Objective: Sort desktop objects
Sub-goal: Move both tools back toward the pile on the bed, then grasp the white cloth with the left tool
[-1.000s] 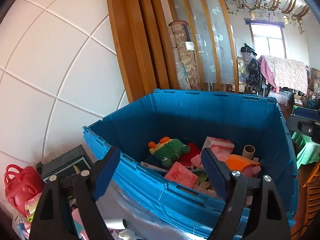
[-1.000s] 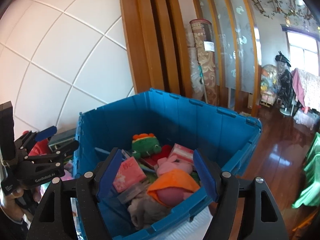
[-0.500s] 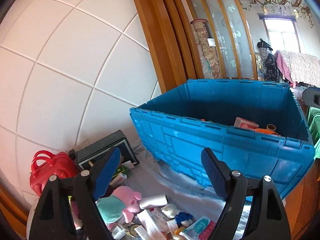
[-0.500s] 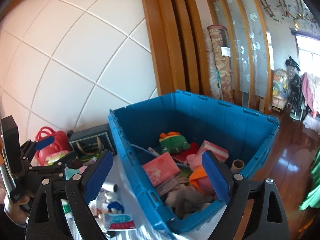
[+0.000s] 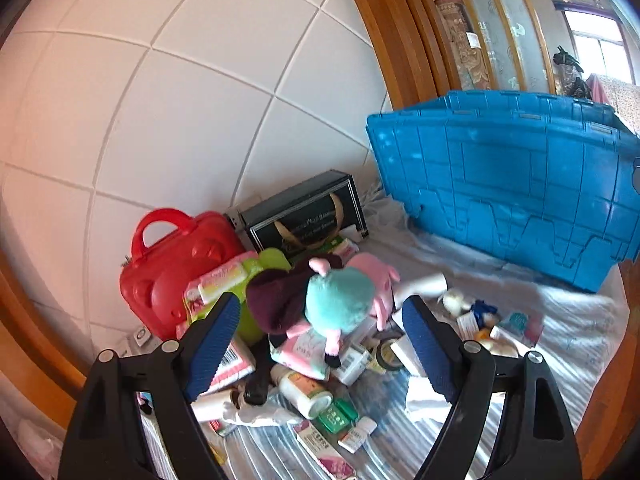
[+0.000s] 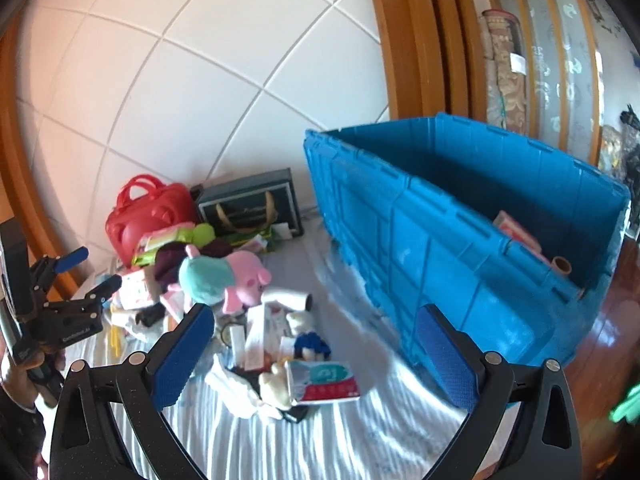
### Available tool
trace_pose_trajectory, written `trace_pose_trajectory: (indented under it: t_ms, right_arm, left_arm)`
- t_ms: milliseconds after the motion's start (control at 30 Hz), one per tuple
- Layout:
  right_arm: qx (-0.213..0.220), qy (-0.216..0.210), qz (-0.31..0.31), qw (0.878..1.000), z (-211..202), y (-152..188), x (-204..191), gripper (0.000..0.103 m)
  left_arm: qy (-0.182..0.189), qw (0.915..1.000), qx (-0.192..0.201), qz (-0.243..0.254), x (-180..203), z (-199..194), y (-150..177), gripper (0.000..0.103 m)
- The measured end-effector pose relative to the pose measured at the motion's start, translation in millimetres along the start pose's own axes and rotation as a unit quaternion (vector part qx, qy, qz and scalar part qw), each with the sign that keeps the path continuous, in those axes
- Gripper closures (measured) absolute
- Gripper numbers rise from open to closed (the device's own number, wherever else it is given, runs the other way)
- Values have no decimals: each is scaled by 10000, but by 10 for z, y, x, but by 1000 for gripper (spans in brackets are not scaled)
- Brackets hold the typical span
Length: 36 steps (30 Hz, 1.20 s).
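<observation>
A pile of small things lies on the white-covered table: a pink and teal plush pig (image 5: 344, 300) (image 6: 224, 276), a dark maroon cloth (image 5: 276, 300), a white bottle (image 5: 306, 394), boxes and packets. My left gripper (image 5: 320, 320) hangs open above the plush pig, with nothing between its fingers. My right gripper (image 6: 312, 324) is over the near side of the pile, above a red and white packet (image 6: 322, 382); its jaws are opening and hold nothing. The blue crate (image 6: 460, 248) (image 5: 512, 184) stands to the right, with a few things inside. The left gripper (image 6: 86, 272) also shows at the left in the right wrist view.
A red toy case (image 5: 172, 264) (image 6: 144, 212) and a black gift bag (image 5: 308, 212) (image 6: 252, 204) stand against the white tiled wall behind the pile. A wooden door frame (image 6: 408, 40) rises behind the crate. A hand (image 6: 24, 364) holds the left gripper.
Both grippers swung left and down, away from the crate's inside to the pile on the table. The right gripper's jaws have spread wider.
</observation>
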State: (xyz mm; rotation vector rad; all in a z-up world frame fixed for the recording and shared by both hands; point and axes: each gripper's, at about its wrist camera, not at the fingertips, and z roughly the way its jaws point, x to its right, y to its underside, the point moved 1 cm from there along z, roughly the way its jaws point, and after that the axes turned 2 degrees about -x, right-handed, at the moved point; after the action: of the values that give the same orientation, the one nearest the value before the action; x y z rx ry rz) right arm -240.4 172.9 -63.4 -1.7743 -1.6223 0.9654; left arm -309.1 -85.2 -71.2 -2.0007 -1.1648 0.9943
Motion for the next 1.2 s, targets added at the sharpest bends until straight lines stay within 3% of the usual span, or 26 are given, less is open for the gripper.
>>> trace_pose_trajectory:
  t_ms: [267,567,767,967,1200]
  right_arm:
    - [-851,-80,-116,9963,618,433,-85,1]
    - [-2106,-240,-430,9763,1685,917,14,1]
    - [-2802,-392,-580,9574,2319,1059,140,1]
    - [-3276,-653,-611,9406,2639,1146,249,0]
    - [-3343,-479,-1230,9332,2716,1154,133,0]
  left_arm:
    - [864,9931,-782,-123,509,417,631,20]
    - [1372,9798,-1437,-238,1111,915,905,20]
    - [1367,9756,-1693,-277,1285,1131,948,20]
    - [1332,9734,-1835,-324,1335,1292,1013,20]
    - [1497,9658,-2031,-596,1378,1487,1147,19]
